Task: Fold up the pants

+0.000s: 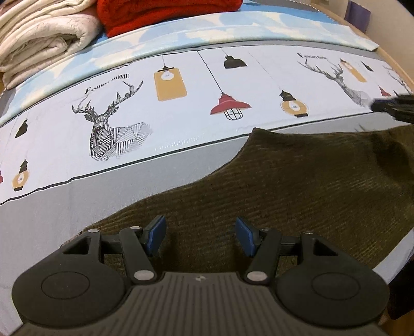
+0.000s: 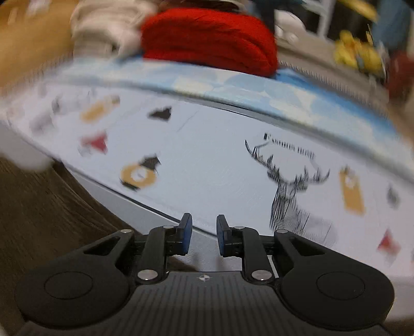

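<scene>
Dark olive corduroy pants [image 1: 297, 186] lie flat on the printed sheet, filling the lower right of the left wrist view. My left gripper [image 1: 200, 234] is open and empty, just above the pants' near part. The right gripper's tip [image 1: 393, 107] shows at the right edge, past the pants' far edge. In the blurred right wrist view the pants [image 2: 44, 206] are at the lower left. My right gripper [image 2: 204, 234] is open with a narrow gap, empty, over the sheet beside the pants.
The sheet [image 1: 181, 116] has deer and lamp prints with a grey band. A folded red blanket [image 1: 165, 15] and a cream quilt [image 1: 44, 38] lie at the back. Yellow items [image 2: 357, 54] sit beyond the bed at the right.
</scene>
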`<state>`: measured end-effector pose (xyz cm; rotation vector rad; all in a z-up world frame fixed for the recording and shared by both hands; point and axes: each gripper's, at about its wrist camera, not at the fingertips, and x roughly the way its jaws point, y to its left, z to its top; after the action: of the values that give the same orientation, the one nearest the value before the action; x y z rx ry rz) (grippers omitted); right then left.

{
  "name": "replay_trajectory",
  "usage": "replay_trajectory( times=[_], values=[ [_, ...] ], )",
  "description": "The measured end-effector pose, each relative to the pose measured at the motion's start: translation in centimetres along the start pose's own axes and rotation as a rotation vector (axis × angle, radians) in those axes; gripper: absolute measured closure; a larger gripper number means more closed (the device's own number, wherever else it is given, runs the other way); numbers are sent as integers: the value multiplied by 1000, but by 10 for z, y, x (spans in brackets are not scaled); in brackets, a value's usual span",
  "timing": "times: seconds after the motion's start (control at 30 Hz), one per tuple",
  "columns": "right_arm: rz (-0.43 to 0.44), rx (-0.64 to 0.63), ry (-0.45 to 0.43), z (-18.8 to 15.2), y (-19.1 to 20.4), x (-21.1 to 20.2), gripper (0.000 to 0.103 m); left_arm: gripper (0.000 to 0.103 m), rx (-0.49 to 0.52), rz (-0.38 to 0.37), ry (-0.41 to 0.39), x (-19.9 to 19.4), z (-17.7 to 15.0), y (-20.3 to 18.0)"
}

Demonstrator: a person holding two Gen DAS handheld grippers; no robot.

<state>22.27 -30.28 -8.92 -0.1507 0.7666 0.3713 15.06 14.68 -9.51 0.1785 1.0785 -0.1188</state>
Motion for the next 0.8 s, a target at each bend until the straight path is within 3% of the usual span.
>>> replay_trajectory(
  times=[0.1, 0.2, 0.27, 0.33, 0.47, 0.63, 0.7, 0.8],
  values=[
    [84, -31, 28, -14, -10, -15, 82, 38, -4, -4, -4, -1, 0, 0],
    [124, -120, 117, -35, -4, -9, 82, 38, 13, -6, -2, -2, -1, -3],
    [71, -188, 145, -46, 4, -1, 83, 38, 19, -8, -1, -2, -1, -6],
    [-44, -210, 189, -56, 4, 14, 83, 38, 26, -7, 1, -2, -1, -10],
    [-84, -159, 187, -55, -3, 13, 83, 38, 36, -7, 6, -1, -3, -15],
    [-206, 48, 185, -54, -43, -24, 83, 38, 41, -17, -13, -8, -5, -20],
    [-269, 179, 120, -57, -69, -57, 82, 38, 48, -19, -38, -14, -6, -23],
    [-352, 416, -51, -73, -105, -124, 77, 38, 47, -28, -92, -26, -5, -29]
  ],
)
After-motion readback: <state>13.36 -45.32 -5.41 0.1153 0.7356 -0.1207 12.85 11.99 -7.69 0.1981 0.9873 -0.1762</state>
